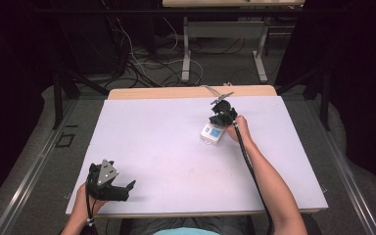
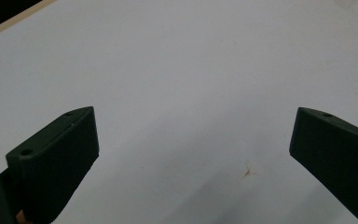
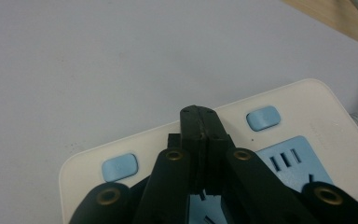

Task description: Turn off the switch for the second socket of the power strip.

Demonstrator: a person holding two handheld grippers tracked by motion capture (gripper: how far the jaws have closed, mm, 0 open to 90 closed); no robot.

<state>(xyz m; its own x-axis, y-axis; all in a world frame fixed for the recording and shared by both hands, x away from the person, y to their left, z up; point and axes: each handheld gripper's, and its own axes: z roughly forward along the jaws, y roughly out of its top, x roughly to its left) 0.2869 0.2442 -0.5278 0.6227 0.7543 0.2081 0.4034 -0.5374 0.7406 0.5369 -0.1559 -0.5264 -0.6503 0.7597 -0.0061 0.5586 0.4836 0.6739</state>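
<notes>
Power strip (image 1: pixel 212 133) lies flat on surface (image 1: pixel 176 161), far right. My right hand-held gripper (image 3: pixel 199 114) is closed, empty, tips over its top. Rigid, light, slick plastic; grip across the edges. Left hand-held gripper (image 2: pixel 191 140) gapes, empty.

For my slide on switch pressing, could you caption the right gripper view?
Shut right tool poised over a white plastic power strip between its two light-blue buttons, on a white table.

left tongs (image 1: pixel 127 188): black, grey three-cornered plate | right tongs (image 1: pixel 222 116): black, brass-coloured screws, black cable | shirt (image 1: pixel 186 232): teal, perhaps
</notes>
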